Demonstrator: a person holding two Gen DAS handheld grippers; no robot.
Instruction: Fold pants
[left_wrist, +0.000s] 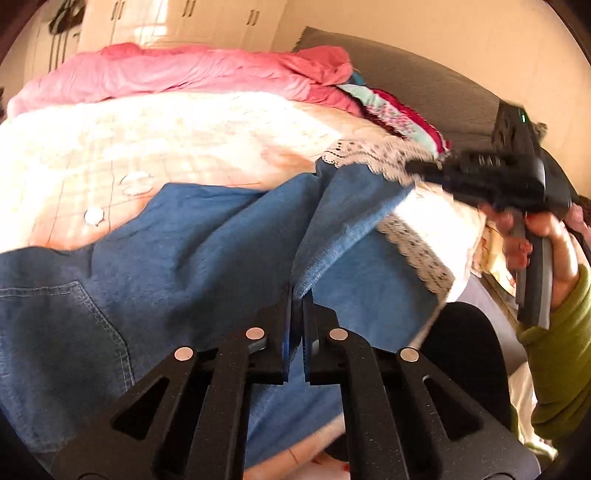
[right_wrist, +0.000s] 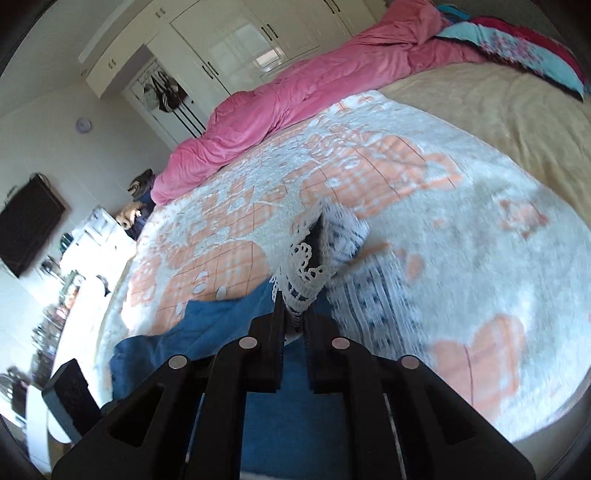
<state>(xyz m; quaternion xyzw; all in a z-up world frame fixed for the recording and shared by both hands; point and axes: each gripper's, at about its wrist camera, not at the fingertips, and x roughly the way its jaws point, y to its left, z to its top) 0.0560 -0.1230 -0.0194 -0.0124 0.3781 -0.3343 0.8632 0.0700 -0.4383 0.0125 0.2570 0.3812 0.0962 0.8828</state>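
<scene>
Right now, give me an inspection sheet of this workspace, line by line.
Surface: bed covered by a white and orange blanket, partly blurred by motion.
Job's things: blue denim pants spread on the blanket, white lace trim at the leg end, back pocket showing at the left wrist view's left edge.
Clutter: pink duvet bunched along the far side; patterned pillows at the head.
Grippers: left gripper shut on a denim fold; right gripper shut on the lace trim.
Cables: nothing seen.
Surroundings: white wardrobes, dark wall screen, cluttered shelf below it; grey headboard.
</scene>
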